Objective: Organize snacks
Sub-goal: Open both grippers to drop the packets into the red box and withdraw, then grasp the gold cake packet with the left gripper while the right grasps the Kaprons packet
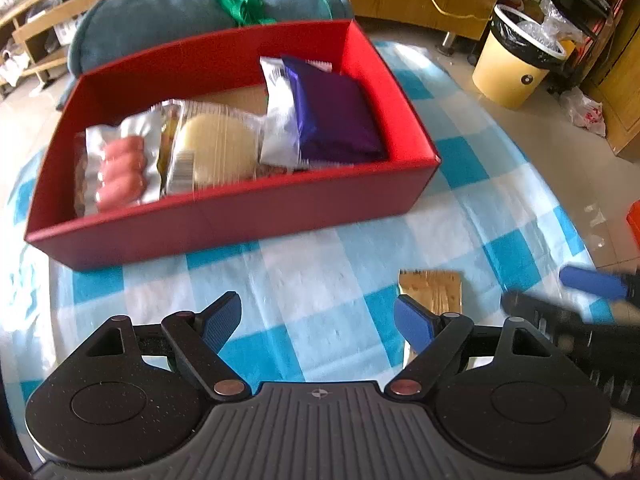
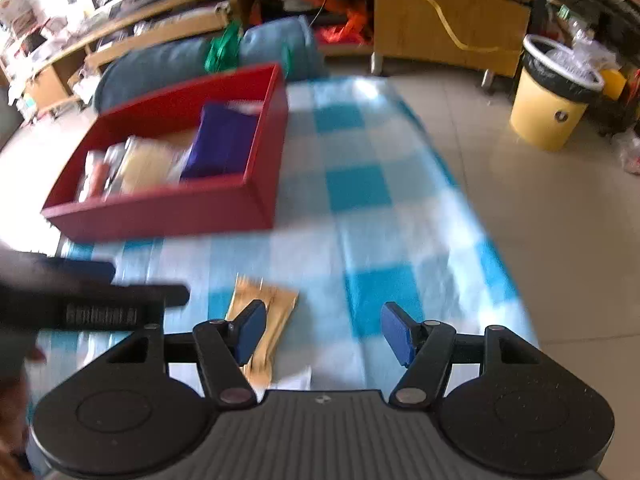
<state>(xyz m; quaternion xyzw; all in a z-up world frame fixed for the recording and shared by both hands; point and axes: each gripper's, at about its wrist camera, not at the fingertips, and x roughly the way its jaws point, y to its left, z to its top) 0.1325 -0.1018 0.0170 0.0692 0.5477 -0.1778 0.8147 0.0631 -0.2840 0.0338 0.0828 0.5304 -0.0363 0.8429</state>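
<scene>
snacks (image 1: 224,148) in red box (image 1: 224,224), tan packet (image 1: 434,288) outside

Bright daylight, fisheye warp, perhaps motion blur

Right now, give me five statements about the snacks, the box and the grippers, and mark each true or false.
1. The red box holds a purple packet. True.
2. The sausage pack lies on the cloth outside the box. False: it lies inside the box, at its left end.
3. A tan packet lies on the checked cloth, outside the box. True.
4. The left gripper is shut on the tan packet. False: its jaws stand open with nothing between them.
5. The right gripper is open and holds nothing. True.
</scene>
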